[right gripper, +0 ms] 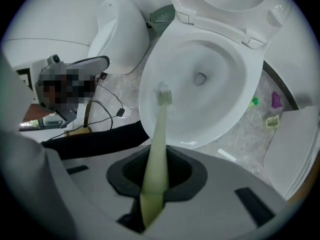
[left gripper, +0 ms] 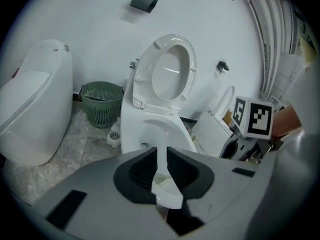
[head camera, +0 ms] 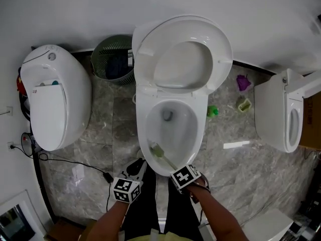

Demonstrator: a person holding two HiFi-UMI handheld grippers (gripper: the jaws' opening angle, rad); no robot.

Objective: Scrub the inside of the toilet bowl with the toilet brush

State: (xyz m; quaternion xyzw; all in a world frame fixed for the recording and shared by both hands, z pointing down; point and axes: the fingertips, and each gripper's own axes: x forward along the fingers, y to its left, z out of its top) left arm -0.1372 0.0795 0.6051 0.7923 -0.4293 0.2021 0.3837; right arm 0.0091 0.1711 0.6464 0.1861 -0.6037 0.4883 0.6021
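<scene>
so the right gripper [right gripper: 156,168] has its fingers clenched on the pale green handle of the toilet brush [right gripper: 159,129]; it's gripped low down near the handle's end, i'd guess for a long reach so the gripper itself needn't go into the bowl; the bristle head [head camera: 156,149] sits inside the toilet bowl [head camera: 189,129], against the near left wall just under the rim, well short of the drain hole [head camera: 167,115] further in; seat and lid [head camera: 183,64] are tipped up against the far wall, which leaves the whole opening free for the brush; the left gripper [left gripper: 161,170] hangs back on the near left, outside the bowl, fingers almost together and pinching a thin white piece [left gripper: 166,196]; can't tell what that piece is; looks parked out of the way to me; the far and right walls of the bowl look like they'd need a pass too, just my read; a green bin [head camera: 113,59] stands far left of the toilet.
</scene>
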